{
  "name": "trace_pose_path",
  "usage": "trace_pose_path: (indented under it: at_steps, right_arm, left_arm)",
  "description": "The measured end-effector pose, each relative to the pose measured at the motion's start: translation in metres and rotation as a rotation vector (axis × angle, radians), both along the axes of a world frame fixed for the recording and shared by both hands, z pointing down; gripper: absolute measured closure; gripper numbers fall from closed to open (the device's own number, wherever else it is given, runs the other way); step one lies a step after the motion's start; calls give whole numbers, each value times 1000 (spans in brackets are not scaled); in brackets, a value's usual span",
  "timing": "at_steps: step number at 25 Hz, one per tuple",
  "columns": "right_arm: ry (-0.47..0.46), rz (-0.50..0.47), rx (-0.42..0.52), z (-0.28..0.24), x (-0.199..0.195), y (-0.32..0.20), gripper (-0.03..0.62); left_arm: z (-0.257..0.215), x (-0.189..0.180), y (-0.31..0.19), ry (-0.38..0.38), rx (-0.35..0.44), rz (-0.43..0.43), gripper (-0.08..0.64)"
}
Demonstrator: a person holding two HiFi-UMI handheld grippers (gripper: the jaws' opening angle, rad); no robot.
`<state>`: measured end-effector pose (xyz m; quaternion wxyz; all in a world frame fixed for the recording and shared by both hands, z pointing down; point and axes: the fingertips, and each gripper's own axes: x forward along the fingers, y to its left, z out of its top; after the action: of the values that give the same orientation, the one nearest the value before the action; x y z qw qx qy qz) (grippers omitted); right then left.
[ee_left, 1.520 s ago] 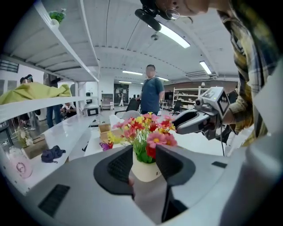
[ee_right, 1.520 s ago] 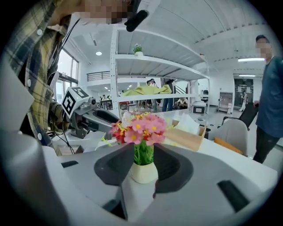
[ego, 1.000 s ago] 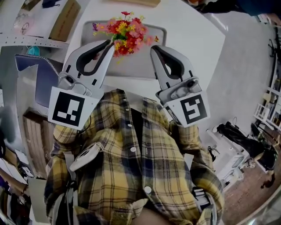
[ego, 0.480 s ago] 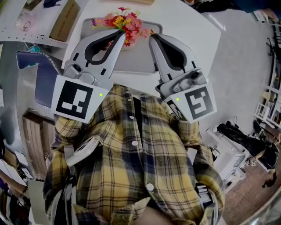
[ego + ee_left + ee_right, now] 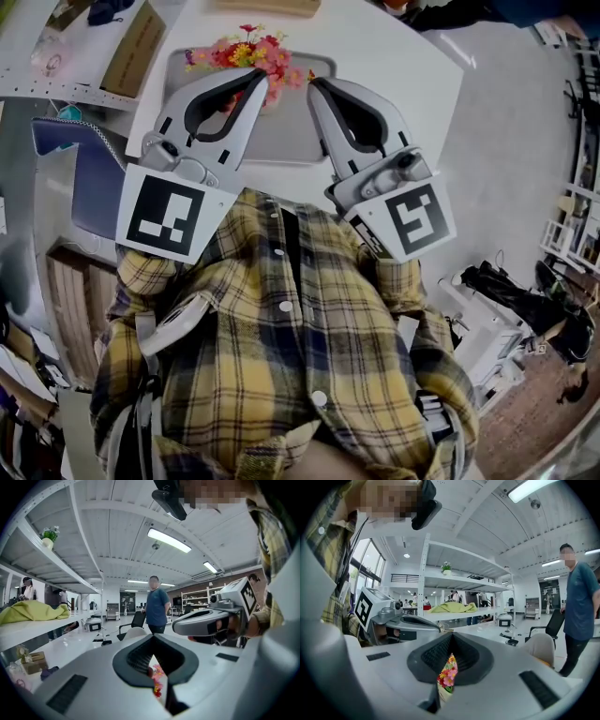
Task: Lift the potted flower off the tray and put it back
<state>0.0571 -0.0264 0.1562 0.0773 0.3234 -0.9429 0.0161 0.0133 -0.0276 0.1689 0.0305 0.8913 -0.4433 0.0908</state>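
White desk carries one grey tray, with one potted flower at its 11 o'clock end. Two grippers point toward 12 o'clock, left gripper and right gripper, each with jaws pressed together on nothing

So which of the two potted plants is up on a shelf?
The small green one in a pale pot; the red, pink and yellow potted flower is down at the tray.
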Motion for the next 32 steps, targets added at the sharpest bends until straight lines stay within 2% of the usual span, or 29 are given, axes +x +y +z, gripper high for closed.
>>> trace_pose_path:
  at_steps: [4,7,12,21,32]
  right_arm:
    - [9,-16,-8,2,-10,-1,594]
    - [17,-28,-9,7,-23,-4,594]
    - [26,-31,-13,10,-14,-7,595]
    - [32,-45,-31,15,-10,-11,594]
    - [32,-41,-31,12,-5,-6,595]
  left_arm:
    - [0,2,-2,-35,15,27,552]
    - [1,-4,-6,-34,24,43,552]
    - [-2,-3,-14,-21,38,48,552]
    - [-1,-3,-21,-56,23,53,552]
    - [1,7,-11,-55,21,67,552]
